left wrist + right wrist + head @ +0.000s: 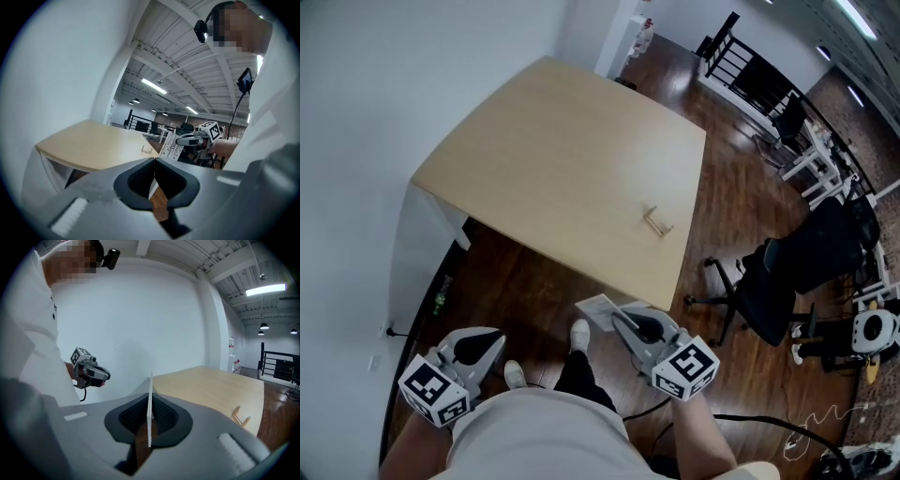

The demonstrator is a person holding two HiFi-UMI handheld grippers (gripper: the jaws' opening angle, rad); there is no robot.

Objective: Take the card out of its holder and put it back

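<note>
Pinching card (150,380) edge-on — right claw (150,397) clamped; left claw (154,161) closed, empty; holder (657,221) well apart.

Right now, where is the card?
The card is pinched in the right tool, low in the head view, just off the table's near edge, away from its holder.

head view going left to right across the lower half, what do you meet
left gripper → white card → right gripper, shut on that card → black office chair
</note>
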